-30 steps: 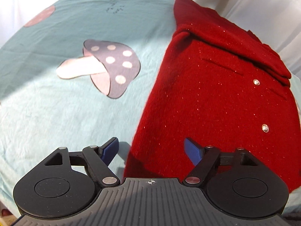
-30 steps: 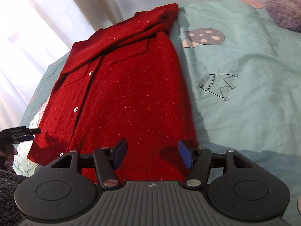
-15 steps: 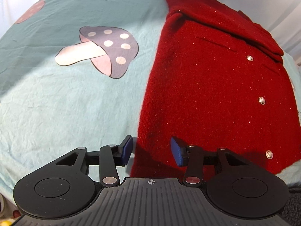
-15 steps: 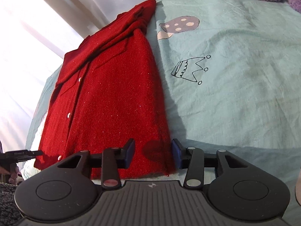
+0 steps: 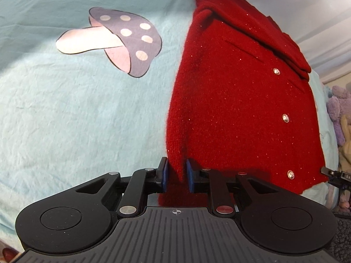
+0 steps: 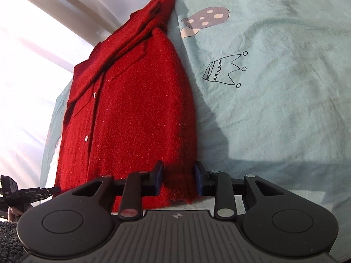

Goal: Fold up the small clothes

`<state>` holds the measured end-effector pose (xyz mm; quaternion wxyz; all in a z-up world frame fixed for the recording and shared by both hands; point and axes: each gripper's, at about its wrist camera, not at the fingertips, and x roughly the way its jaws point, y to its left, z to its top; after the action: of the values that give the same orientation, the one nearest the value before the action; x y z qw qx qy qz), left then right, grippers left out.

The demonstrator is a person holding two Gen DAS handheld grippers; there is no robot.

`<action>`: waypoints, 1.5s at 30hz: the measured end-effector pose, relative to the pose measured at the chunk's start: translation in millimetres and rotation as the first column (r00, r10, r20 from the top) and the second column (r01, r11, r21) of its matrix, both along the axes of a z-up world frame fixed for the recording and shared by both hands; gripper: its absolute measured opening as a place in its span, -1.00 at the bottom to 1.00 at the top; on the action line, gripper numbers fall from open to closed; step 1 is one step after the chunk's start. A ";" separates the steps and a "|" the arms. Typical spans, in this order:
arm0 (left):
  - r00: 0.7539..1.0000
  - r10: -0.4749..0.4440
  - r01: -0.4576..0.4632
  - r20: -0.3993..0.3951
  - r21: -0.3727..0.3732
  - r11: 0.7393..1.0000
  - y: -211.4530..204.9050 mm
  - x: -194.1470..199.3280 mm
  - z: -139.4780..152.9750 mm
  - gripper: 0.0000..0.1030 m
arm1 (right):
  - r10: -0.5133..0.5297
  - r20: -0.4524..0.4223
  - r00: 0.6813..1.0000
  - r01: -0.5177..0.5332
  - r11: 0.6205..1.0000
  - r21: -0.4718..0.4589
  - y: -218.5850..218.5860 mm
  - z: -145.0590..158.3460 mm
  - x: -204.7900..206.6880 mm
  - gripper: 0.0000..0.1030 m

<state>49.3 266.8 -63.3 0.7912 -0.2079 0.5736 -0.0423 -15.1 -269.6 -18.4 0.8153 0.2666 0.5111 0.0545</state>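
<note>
A red knitted cardigan [image 5: 237, 100] with silver buttons lies flat on a light teal bedsheet [image 5: 65, 118], sleeves folded across its far end. My left gripper [image 5: 177, 176] is shut on the near left hem corner, which is pinched up between the blue pads. In the right wrist view the cardigan [image 6: 131, 109] runs away from me. My right gripper [image 6: 178, 180] is narrowed around the near right hem corner, with the cloth between its pads [image 6: 159, 179].
The sheet has a mushroom print [image 5: 114, 41] left of the cardigan and a crown drawing [image 6: 226, 70] to its right. White curtains [image 6: 33, 50] hang behind the bed. Purple plush toys [image 5: 340, 114] sit at the far right.
Both grippers moved forward onto the cardigan's near hem and closed from wide open. The left one now pinches its corner; the right one has narrowed around the other corner.
</note>
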 end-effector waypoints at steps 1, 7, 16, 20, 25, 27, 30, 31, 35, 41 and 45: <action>1.000 -0.013 0.013 -0.002 0.008 1.000 -0.8 0.1 0.7 -0.55 | -0.001 -0.004 1.000 0.001 1.000 0.004 -0.2 0.3 -0.2 -0.25; 0.999 -0.036 0.035 -0.014 -0.038 0.999 1.7 -0.3 -1.4 -0.47 | 0.003 0.001 1.000 -0.003 1.000 0.030 1.9 -0.1 2.2 -0.20; 0.998 -0.037 0.030 -0.051 -0.131 0.991 1.9 2.0 -7.7 -0.70 | -0.012 0.016 1.000 0.011 0.999 0.032 0.4 -1.7 8.2 -0.53; 0.996 -0.074 0.068 -0.054 -0.102 0.992 -6.6 6.2 -8.6 -0.69 | 0.020 -0.018 1.000 -0.021 1.000 -0.024 4.1 -3.8 12.3 -0.51; 0.995 -0.071 0.064 -0.068 -0.103 0.993 -13.6 11.2 -9.1 -0.68 | 0.075 -0.047 0.996 -0.076 0.997 -0.031 8.0 -2.5 20.9 -0.46; 0.995 -0.079 0.075 -0.052 -0.087 0.993 -18.3 13.2 -5.6 -0.74 | 0.104 -0.048 0.993 -0.106 0.993 -0.049 12.5 -1.3 25.1 -0.58; 0.998 -0.058 0.055 -0.017 -0.113 0.992 -21.7 20.6 6.4 -0.77 | 0.125 -0.023 0.992 -0.125 0.992 -0.018 15.1 2.4 33.9 -0.68; 0.999 -0.046 0.047 0.015 -0.132 0.990 -21.6 26.1 15.1 -0.77 | 0.121 -0.004 0.993 -0.121 0.993 0.005 15.8 5.6 39.3 -0.69; 0.985 -0.007 0.039 0.171 -0.181 0.983 -19.6 64.4 58.1 -0.77 | 0.123 0.107 0.987 -0.126 0.992 0.019 23.5 28.9 71.9 -0.70; 0.927 0.041 0.029 0.374 -0.179 0.983 -16.2 143.0 110.7 -0.77 | 0.074 0.325 0.943 -0.079 0.997 0.000 27.7 72.5 149.8 -0.70; 0.900 0.141 -0.084 0.413 -0.153 0.985 -9.1 195.4 110.4 -0.77 | 0.017 0.408 0.913 0.004 0.999 -0.052 31.8 83.5 201.1 -0.70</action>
<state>244.7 257.7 47.1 0.8821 -0.2783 0.3719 -0.0782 185.9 -237.8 65.1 0.9105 0.2265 0.3316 0.0986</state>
